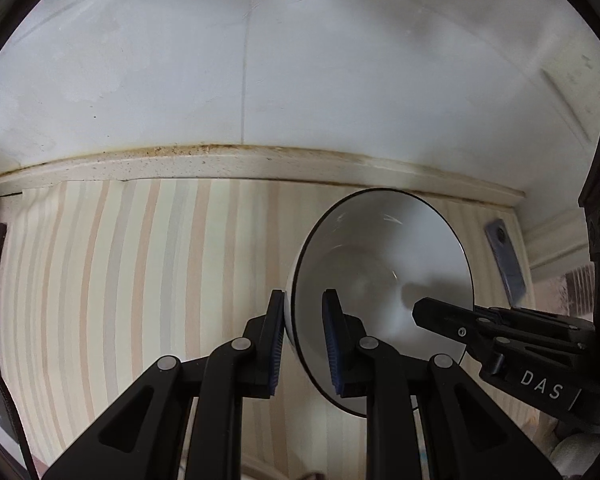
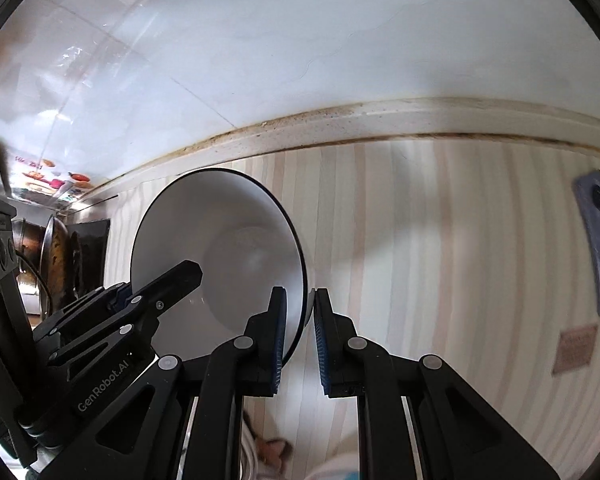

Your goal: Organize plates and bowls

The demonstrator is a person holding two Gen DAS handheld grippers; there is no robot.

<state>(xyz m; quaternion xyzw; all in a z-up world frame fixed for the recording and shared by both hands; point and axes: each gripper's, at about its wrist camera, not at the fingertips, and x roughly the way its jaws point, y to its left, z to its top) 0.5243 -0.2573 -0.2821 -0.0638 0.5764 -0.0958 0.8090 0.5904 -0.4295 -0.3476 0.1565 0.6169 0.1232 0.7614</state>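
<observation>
From the left wrist view, we've got the left gripper (image 1: 303, 336) clamped on the near-left rim of a white glazed bowl with a thin dark edge (image 1: 384, 256), one blue pad inside, one outside. The bowl is over a striped pastel table covering (image 1: 120, 280), tipped toward the camera; whether it's resting or lifted we can't really tell. The right gripper (image 1: 424, 310) reaches in from the right side. A blue-grey phone (image 1: 505, 258) lies near the back corner.

Right wrist view: the right gripper pinches the bowl's right rim the same way, pads closed on the wall. The left gripper grips the opposite edge.
</observation>
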